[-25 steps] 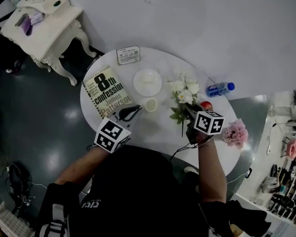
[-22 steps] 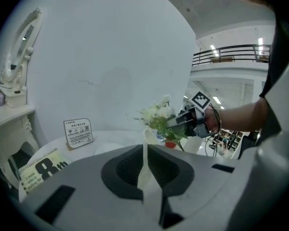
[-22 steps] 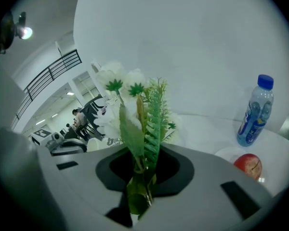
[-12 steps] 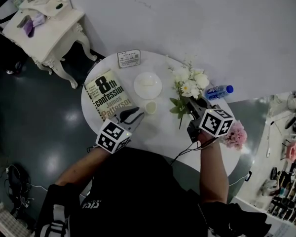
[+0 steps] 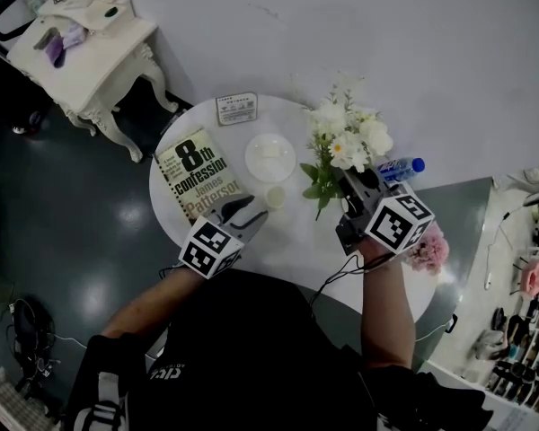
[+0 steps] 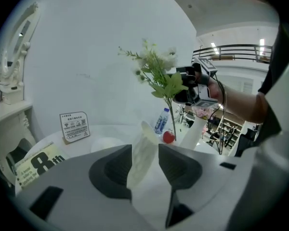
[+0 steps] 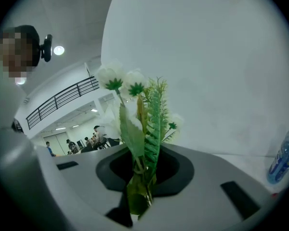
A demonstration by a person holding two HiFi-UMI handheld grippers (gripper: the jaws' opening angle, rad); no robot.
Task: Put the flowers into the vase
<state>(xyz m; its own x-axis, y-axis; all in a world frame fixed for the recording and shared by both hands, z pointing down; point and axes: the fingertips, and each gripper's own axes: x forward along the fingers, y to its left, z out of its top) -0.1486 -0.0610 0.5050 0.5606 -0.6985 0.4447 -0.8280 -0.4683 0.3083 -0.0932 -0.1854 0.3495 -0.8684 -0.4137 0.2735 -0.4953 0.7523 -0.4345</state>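
A bunch of white flowers [image 5: 346,144] with green leaves hangs above the round white table [image 5: 292,245]. My right gripper [image 5: 355,183] is shut on its stems [image 7: 140,184], and the blooms [image 7: 127,88] rise straight up from the jaws. The small cream ribbed vase [image 5: 275,195] stands upright near the table's middle. My left gripper [image 5: 247,214] points at it from the near side. Its jaws have just been opening, and the vase [image 6: 145,134] stands in the gap between the pads, which do not press on it. The left gripper view also shows the flowers [image 6: 156,69], held high to the right.
A book [image 5: 198,172], a white plate [image 5: 269,156] and a sign card [image 5: 236,109] lie left of and behind the vase. A water bottle [image 5: 401,165] and pink flowers [image 5: 428,246] are at the right rim. A small red object [image 6: 168,137] sits near the bottle [image 6: 160,121].
My right gripper has risen with the white flowers, lifting them off the table and slightly right. The left gripper's jaws have spread apart while the hand stayed in place.
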